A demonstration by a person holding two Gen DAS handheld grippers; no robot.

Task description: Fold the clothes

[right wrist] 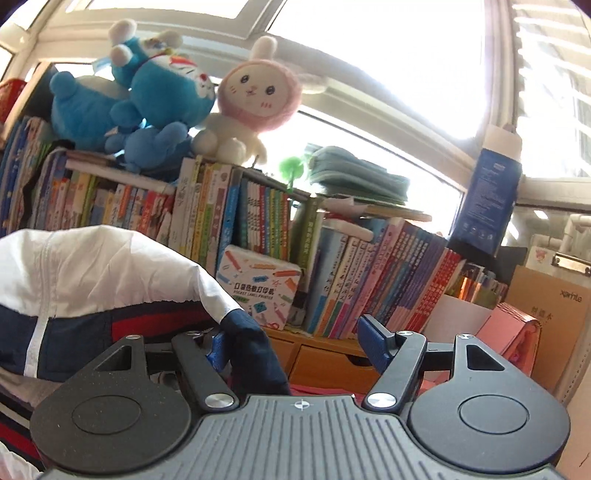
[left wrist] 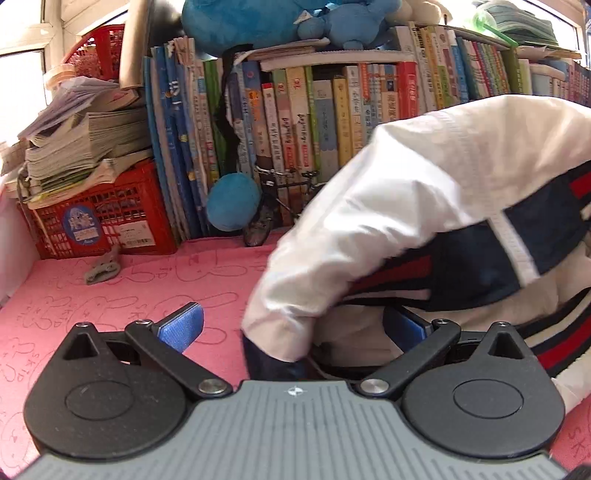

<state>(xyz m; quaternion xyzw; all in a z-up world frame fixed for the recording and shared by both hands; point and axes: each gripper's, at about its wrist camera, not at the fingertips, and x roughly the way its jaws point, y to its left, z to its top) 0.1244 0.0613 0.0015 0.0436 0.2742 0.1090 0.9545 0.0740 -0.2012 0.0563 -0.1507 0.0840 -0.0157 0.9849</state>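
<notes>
1. Closest to the left wrist lens, the left tool (left wrist: 295, 328) is spread wide, clasping nothing; a navy cuff of the white jacket (left wrist: 424, 206) hangs between its blue pads.
2. Left of the jacket lie the pink towel (left wrist: 129, 288) and a red crate (left wrist: 107, 214) carrying stacked papers.
3. Behind the jacket stands a row of books (left wrist: 314, 122), with a blue plush toy (left wrist: 258, 22) on top.
4. Right tool (right wrist: 299, 343) is likewise released, the jacket's navy cuff (right wrist: 255, 354) against its left pad.
5. Right of the jacket sits a label printer box (right wrist: 258, 288).
</notes>
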